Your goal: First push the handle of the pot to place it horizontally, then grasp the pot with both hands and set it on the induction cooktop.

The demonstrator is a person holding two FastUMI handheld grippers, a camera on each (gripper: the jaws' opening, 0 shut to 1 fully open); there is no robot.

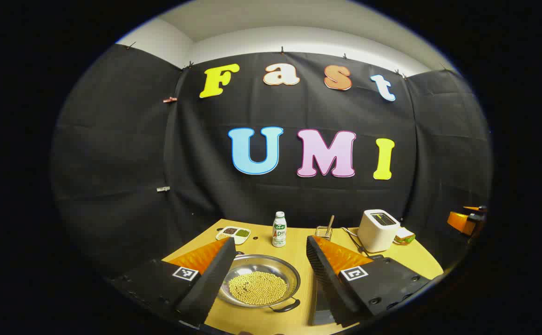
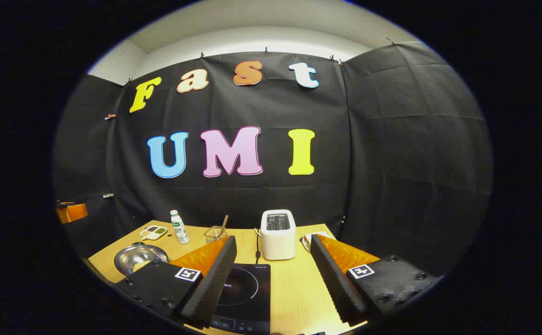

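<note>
A shallow steel pot (image 1: 259,280) holding yellow beans sits on the wooden table (image 1: 299,251), one black handle (image 1: 286,306) at its near right rim. My left gripper (image 1: 267,253) hovers open above and in front of it, fingers wide on either side, touching nothing. In the right gripper view the same pot (image 2: 140,257) lies at the far left. The black induction cooktop (image 2: 243,298) lies flat under my right gripper (image 2: 273,246), which is open and holds nothing. The other gripper (image 2: 71,211) shows at the left edge.
A white toaster (image 2: 278,234) with its cord stands behind the cooktop. Further back are a small drink bottle (image 1: 279,229), a divided dish of seeds (image 1: 233,233), a wire basket with a stick (image 1: 324,230) and a plate of food (image 1: 403,236). Black cloth walls the booth.
</note>
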